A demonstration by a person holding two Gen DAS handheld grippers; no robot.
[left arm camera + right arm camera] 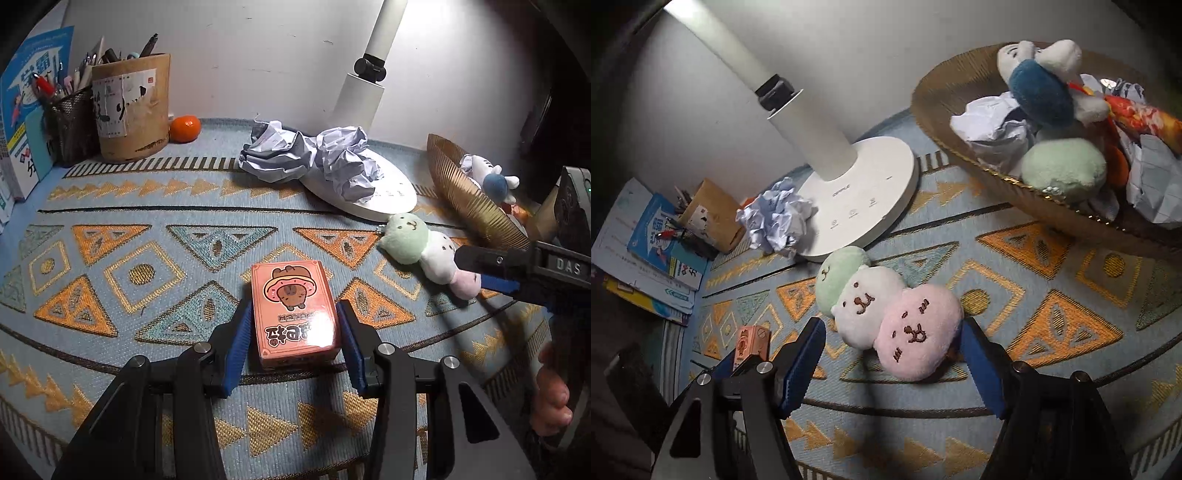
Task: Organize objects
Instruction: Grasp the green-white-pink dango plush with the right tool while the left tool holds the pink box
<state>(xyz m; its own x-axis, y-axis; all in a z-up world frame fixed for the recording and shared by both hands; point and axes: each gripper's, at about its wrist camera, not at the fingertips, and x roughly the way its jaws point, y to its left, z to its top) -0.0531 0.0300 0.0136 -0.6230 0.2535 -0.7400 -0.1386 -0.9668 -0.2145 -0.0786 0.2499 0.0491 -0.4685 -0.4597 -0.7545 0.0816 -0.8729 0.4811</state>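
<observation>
A pink card box [294, 314] with a cartoon animal lies flat on the patterned mat. My left gripper [293, 339] is open, its blue pads on either side of the box with small gaps. A plush of three joined heads, green, white and pink [886, 314], lies on the mat. My right gripper [892, 354] is open around its pink end; the right gripper also shows in the left wrist view [491, 269]. The pink box shows small in the right wrist view [751, 341].
A gold woven basket [960, 122] at the right holds plush toys, crumpled paper and a wrapper. A white lamp base [373, 192] carries crumpled paper [314, 158]. A pen holder [131, 107], an orange [184, 128] and books [33, 110] stand at the back left.
</observation>
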